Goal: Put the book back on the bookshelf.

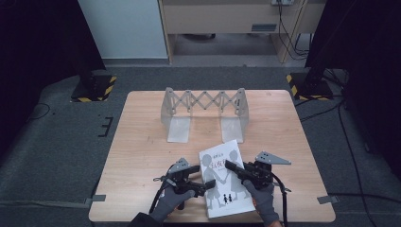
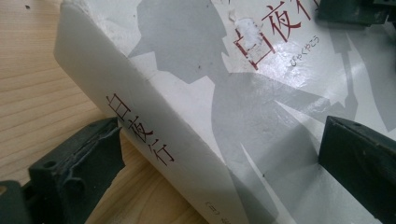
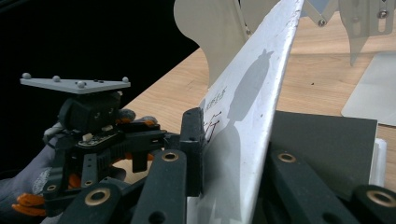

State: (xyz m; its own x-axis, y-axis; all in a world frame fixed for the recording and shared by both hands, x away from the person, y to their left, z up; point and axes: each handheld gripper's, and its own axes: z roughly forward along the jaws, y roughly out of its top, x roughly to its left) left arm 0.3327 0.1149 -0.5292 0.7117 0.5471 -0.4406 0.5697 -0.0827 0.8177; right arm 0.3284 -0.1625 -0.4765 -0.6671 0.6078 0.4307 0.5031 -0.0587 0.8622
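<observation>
Grey carpet surrounds a light wooden table (image 1: 142,142), with dark curtains at both sides and pale furniture beyond. Toward the far edge of the table stands a grey expanding book rack (image 1: 204,111) with a scissor lattice between its two uprights. Near the person's edge lies a white book (image 1: 222,182) with grey silhouette figures and red characters on its cover.

Gloved hands hold both tools. The left gripper (image 1: 204,188) meets the book at its spine side. In the left gripper view its jaws stand wide apart, one low on the wood beside the spine, the other over the cover; whether either presses the book cannot be told. The right gripper (image 1: 230,166) reaches over the cover from the opposite side. In the right gripper view its jaws sit either side of the lifted front cover, one pad against its printed face, the other behind it, clamped close.

From above, the book looks flat, whereas the right gripper view shows the cover raised as a slanted sheet, with the left gripper (image 3: 100,140) behind it. The spine lettering reads clearly in the left gripper view; the smaller print there is too blurred to make out.
</observation>
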